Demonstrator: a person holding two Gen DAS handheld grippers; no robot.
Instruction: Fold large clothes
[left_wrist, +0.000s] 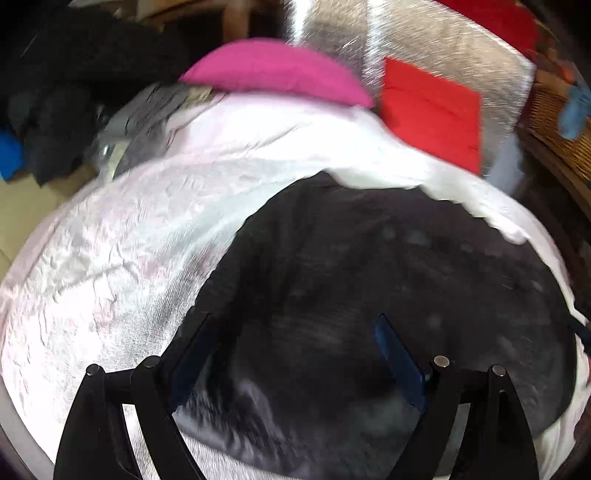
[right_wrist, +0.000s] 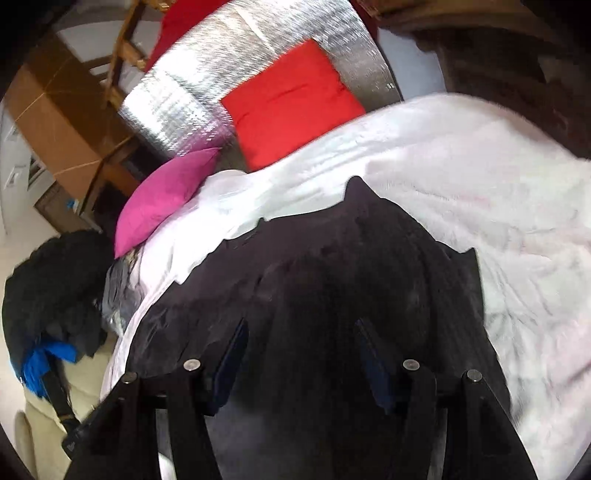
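The left hand-held gripper (left_wrist: 295, 354) is held wide open above the dark garment (left_wrist: 369, 266) spread on the white-covered bed (left_wrist: 110, 258); the right hand-held gripper (right_wrist: 301, 350) appears partly open, nothing visibly pinched. Soft, limp cloth is best taken at an edge or corner.

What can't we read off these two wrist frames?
- Black garment: type unclear; motion blur, near part cut by the frame bottom, left wrist view.
- Right gripper: dark fingers against black cloth, so a grip cannot be told.
- Dark pile: items inseparable, blurred at the fisheye edge.
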